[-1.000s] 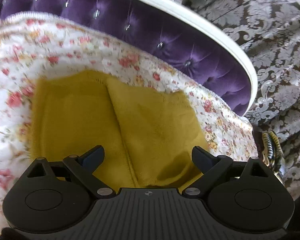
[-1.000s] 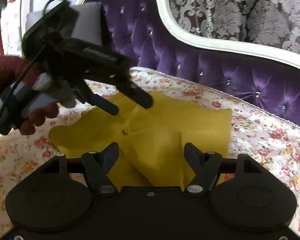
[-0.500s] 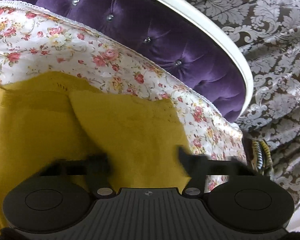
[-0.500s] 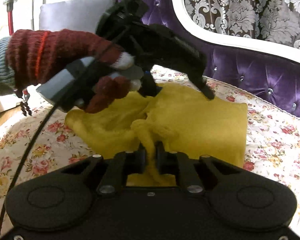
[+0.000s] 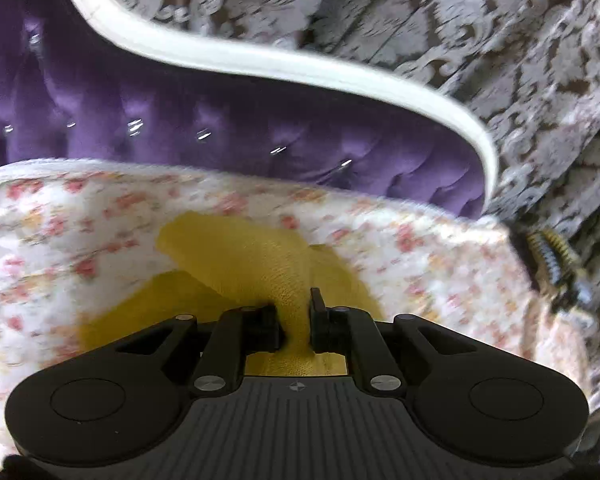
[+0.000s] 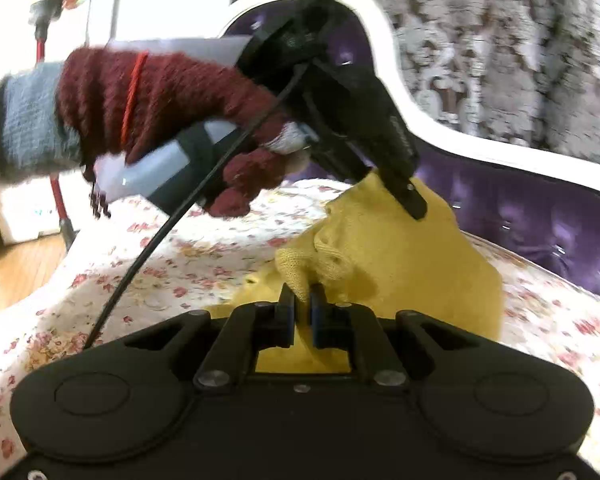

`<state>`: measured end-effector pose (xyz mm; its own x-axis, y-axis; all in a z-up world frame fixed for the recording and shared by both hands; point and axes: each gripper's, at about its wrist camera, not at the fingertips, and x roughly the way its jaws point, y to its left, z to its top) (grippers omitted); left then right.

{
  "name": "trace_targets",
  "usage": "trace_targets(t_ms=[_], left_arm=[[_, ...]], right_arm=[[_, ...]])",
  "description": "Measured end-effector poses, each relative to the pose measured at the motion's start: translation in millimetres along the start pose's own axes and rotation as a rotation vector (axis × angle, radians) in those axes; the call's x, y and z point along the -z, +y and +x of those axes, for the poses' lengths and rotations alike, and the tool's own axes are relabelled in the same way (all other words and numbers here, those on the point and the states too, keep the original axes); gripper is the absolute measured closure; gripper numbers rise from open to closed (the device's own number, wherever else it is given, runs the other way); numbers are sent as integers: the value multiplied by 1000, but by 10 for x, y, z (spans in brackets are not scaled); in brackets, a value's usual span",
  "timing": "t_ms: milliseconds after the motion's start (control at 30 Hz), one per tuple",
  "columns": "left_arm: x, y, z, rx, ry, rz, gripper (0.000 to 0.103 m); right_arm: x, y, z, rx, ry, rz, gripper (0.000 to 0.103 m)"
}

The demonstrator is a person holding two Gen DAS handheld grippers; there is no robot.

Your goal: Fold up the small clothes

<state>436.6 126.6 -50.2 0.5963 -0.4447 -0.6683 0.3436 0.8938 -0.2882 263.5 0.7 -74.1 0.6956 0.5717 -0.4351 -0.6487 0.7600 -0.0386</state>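
A yellow knit garment lies partly lifted on the floral quilt. My left gripper is shut on a bunched fold of it and holds it up. In the right wrist view the garment hangs raised in a peak. My right gripper is shut on a rolled edge of it near the front. The left gripper shows there too, held by a hand in a red glove, pinching the garment's top.
A purple tufted sofa back with a white frame runs behind the quilt. Patterned grey curtains hang beyond. A striped tassel sits at the quilt's right edge. A wooden floor lies left.
Both grippers have closed on the garment and lifted it off the quilt. The left gripper moved up and right; the cloth now hangs in a peak between them.
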Motion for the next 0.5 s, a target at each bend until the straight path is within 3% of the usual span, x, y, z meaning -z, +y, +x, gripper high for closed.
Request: trace_targets(t_ms=[100, 167, 233, 300, 400, 433, 500], left_arm=[[143, 263, 198, -37, 73, -32, 90], [263, 427, 357, -61, 113, -78, 83], [363, 577, 388, -21, 76, -134, 82], [383, 670, 362, 20, 55, -191, 81], [332, 657, 352, 22, 66, -166, 79], [315, 649, 327, 13, 64, -155, 75], [295, 613, 250, -66, 44, -112, 56]], right_arm=[[54, 195, 276, -19, 52, -46, 90], [134, 327, 400, -17, 96, -94, 86], [201, 428, 440, -32, 119, -148, 77], [261, 522, 377, -77, 104, -181, 77], [297, 614, 260, -163, 90, -229, 78], [291, 627, 221, -182, 80, -231, 78], [254, 611, 152, -201, 63, -208, 78]])
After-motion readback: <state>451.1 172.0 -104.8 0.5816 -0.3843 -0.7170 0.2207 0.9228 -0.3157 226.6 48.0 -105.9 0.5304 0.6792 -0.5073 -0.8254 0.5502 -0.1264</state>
